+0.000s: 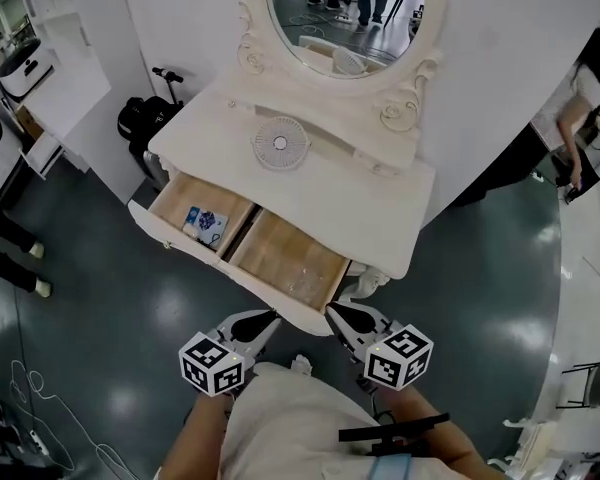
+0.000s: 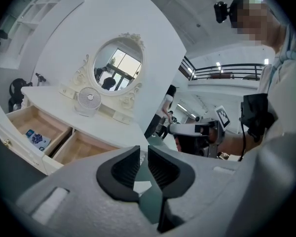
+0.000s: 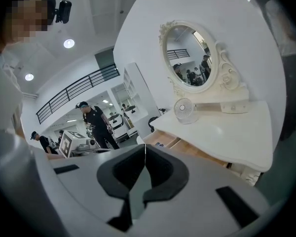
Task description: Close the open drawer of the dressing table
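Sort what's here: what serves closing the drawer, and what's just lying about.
Job: drawer, dressing table, left gripper, right gripper.
Lying about: fan on the tabletop, blue packet in the drawer's left compartment.

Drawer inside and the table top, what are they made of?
The drawer looks like bare light wood inside: it is tan with faint grain. The table top looks painted cream-white, smooth and slightly glossy. I cannot tell what is under the paint.
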`<control>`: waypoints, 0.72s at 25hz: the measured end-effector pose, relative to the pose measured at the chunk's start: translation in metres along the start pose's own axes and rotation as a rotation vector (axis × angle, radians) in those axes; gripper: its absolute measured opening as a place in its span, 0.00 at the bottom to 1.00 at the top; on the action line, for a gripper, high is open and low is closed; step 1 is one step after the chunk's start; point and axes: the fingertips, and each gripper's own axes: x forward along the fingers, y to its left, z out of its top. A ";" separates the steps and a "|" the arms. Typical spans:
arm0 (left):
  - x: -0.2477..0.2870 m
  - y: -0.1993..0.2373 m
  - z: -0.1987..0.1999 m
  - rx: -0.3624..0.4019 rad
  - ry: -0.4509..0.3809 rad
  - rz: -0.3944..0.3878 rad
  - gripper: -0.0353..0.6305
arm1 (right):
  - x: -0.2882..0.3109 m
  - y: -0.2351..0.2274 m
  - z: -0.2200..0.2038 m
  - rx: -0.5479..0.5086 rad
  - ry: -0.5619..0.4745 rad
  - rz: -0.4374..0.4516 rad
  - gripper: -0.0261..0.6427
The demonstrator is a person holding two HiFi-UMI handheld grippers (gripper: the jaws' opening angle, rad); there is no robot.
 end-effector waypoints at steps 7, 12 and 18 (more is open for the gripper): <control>0.004 0.021 -0.023 -0.042 0.055 0.051 0.17 | 0.011 -0.008 0.007 0.014 0.015 0.008 0.06; 0.011 0.042 -0.036 -0.053 0.099 0.083 0.24 | 0.022 -0.007 0.010 0.009 0.029 0.017 0.06; 0.022 0.064 -0.059 -0.050 0.190 0.109 0.26 | 0.027 -0.007 0.005 0.012 0.051 0.007 0.06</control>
